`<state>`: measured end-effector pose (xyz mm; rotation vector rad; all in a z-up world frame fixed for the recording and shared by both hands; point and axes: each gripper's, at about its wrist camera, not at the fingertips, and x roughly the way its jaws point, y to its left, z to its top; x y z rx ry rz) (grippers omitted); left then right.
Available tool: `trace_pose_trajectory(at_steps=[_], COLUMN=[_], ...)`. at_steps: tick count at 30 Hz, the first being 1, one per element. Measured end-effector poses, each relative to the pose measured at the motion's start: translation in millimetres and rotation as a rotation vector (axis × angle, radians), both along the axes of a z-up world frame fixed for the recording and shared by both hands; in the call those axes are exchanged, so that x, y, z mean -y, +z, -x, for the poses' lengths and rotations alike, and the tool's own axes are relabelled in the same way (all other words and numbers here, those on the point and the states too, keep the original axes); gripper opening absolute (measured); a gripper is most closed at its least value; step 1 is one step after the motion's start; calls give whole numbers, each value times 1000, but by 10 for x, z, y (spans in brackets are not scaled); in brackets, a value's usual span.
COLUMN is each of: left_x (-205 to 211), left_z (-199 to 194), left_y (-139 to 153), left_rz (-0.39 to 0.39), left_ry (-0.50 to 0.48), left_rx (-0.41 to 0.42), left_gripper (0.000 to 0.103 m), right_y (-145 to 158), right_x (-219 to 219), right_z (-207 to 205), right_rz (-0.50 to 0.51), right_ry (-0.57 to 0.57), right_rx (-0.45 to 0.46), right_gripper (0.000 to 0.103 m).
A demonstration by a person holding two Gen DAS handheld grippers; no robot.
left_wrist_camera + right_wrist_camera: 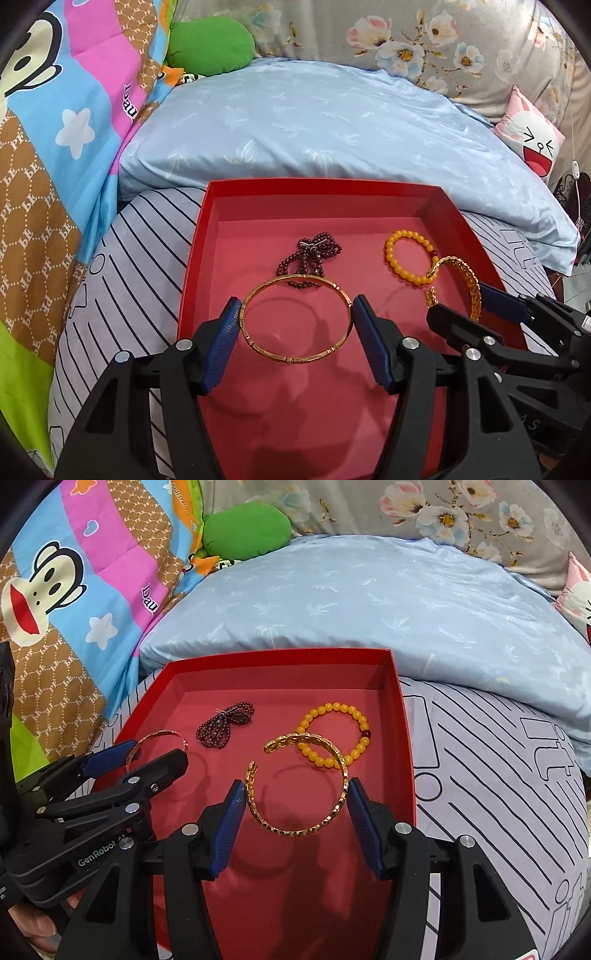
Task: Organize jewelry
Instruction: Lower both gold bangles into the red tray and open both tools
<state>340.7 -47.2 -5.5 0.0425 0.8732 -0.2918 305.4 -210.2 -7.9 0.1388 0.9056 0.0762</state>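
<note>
A red tray (325, 182) (280, 653) lies on the bed. My left gripper (297, 301) (147, 755) is shut on a thin gold bangle (299, 359) (159, 734), its blue pads pressing both sides, and the bangle hangs just above the tray's left half. My right gripper (296, 783) (465, 306) is shut on an open gold chain bangle (295, 830) (469, 277) over the right half. On the tray floor rest a dark red bead string (314, 254) (225, 723) and a yellow bead bracelet (389, 254) (334, 706); the chain bangle's far end overlaps the yellow beads.
The tray sits on a striped grey sheet (140, 258) (498, 775). A pale blue pillow (314, 122) lies right behind it. A cartoon quilt (55, 147) and green cushion (210, 46) are at the left, a pink cushion (528, 136) at the right. A hand (33, 923) holds the left gripper.
</note>
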Motion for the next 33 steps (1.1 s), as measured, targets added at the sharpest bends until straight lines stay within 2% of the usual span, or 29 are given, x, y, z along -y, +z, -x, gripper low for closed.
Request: trace_pose_trajectory(at_steps=[7,13,19,33], left_x=[14,4,3,-112], left_z=[-60,-40,16,541], left_y=[-58,-34,46,353], left_rz=[1,-3,-3,-1], left_ry=[-1,14,12,20], left_rx=[-17,-2,18,70], left_gripper=[59,65,65,65], right_y=[-22,2,57,358], right_x=[-10,14,26,137], right_z=[-28,10,91,694], right_rz=[29,29,25,19], right_ry=[0,-8,-6,-28], right_rx=[6,17,26,76], right_gripper=[56,57,58,58])
